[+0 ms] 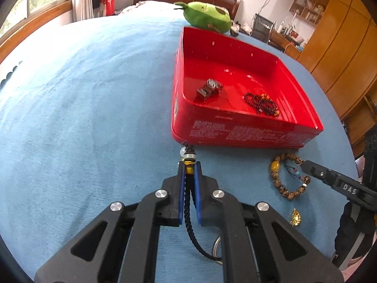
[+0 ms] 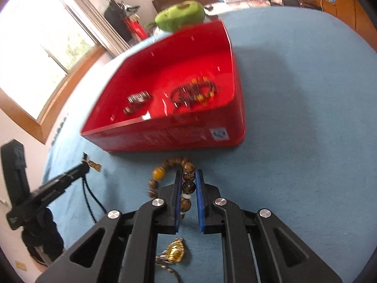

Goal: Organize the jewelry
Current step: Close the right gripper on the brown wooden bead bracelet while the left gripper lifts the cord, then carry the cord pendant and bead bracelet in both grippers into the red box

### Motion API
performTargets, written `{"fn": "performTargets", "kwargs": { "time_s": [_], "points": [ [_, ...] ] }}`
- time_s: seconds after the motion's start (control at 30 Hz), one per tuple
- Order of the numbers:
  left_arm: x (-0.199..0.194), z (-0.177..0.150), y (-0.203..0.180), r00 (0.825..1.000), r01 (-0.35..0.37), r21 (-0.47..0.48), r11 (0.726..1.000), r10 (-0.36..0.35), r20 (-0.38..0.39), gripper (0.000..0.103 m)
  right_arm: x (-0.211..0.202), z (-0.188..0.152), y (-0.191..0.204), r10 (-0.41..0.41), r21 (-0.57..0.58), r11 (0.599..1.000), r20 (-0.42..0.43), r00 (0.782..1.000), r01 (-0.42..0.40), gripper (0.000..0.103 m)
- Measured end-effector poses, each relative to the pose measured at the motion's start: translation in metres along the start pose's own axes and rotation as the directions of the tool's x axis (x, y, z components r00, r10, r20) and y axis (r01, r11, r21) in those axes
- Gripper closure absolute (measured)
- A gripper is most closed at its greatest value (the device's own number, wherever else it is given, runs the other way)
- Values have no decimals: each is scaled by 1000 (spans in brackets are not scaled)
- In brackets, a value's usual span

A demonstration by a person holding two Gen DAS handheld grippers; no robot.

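A red box (image 1: 235, 132) (image 2: 165, 136) sits on the blue cloth, holding a dark metal piece (image 1: 208, 89) (image 2: 137, 101) and a dark bead string (image 1: 261, 105) (image 2: 194, 92). My left gripper (image 1: 189, 165) is shut on a black cord necklace (image 1: 188, 202) with pale beads and a gold wrap, just in front of the box's near left corner. My right gripper (image 2: 189, 173) (image 1: 304, 165) is shut on a brown bead bracelet (image 2: 186, 181) (image 1: 286, 176) with an amber bead, lying before the box. A gold pendant (image 2: 175, 251) (image 1: 295, 217) lies behind the fingers.
A green plush toy (image 1: 207, 16) (image 2: 180, 15) rests beyond the box. The blue cloth (image 1: 94, 106) spreads wide to the left in the left wrist view and to the right (image 2: 306, 118) in the right wrist view. A window, bed and wooden cupboards ring the room.
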State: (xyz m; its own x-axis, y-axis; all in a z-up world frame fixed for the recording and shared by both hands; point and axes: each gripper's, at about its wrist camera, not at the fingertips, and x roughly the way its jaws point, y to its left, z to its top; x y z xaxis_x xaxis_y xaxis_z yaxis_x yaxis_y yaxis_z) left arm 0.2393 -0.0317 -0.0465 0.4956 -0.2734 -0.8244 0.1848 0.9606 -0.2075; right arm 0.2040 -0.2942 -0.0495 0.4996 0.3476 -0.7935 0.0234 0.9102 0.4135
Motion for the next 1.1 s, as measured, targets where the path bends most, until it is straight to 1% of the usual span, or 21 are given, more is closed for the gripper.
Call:
{"fn": "performTargets", "kwargs": {
  "time_s": [0.1, 0.17, 0.2, 0.33, 0.5, 0.6, 0.73, 0.87, 1.1],
  "points": [
    [6, -2, -1, 1000, -7, 1, 1000, 7, -19, 97, 8, -1, -2, 8, 14, 1000, -28, 1000, -8, 92],
    [3, -1, 1, 1000, 3, -5, 1000, -3, -16, 97, 0, -2, -3, 38, 19, 999, -14, 999, -38, 92],
    [-1, -1, 2, 1000, 21, -10, 1000, -21, -11, 97, -7, -1, -2, 62, 14, 998, 0, 998, -62, 92],
    [-16, -2, 0, 999, 47, -5, 999, -47, 18, 97, -34, 0, 11, 138, -22, 990, 46, 989, -138, 92],
    [-43, 0, -9, 995, 77, 20, 997, -78, 61, 97, -60, 6, 22, 193, -55, 981, 74, 978, -189, 92],
    [-58, 4, -15, 991, 109, 34, 993, -111, 72, 97, -76, 11, 24, 188, -70, 981, 95, 978, -182, 92],
    [-70, 13, -24, 990, 96, 58, 994, -101, 95, 97, -89, 19, 27, 170, -93, 983, 119, 978, -160, 92],
    [-77, 21, -32, 989, 94, 75, 993, -102, 110, 97, -91, 27, 29, 145, -108, 985, 119, 982, -133, 92],
    [-75, 39, -50, 988, 102, 108, 989, -113, 101, 97, -90, 41, 34, 125, -124, 986, 100, 987, -112, 92]
  ]
}}
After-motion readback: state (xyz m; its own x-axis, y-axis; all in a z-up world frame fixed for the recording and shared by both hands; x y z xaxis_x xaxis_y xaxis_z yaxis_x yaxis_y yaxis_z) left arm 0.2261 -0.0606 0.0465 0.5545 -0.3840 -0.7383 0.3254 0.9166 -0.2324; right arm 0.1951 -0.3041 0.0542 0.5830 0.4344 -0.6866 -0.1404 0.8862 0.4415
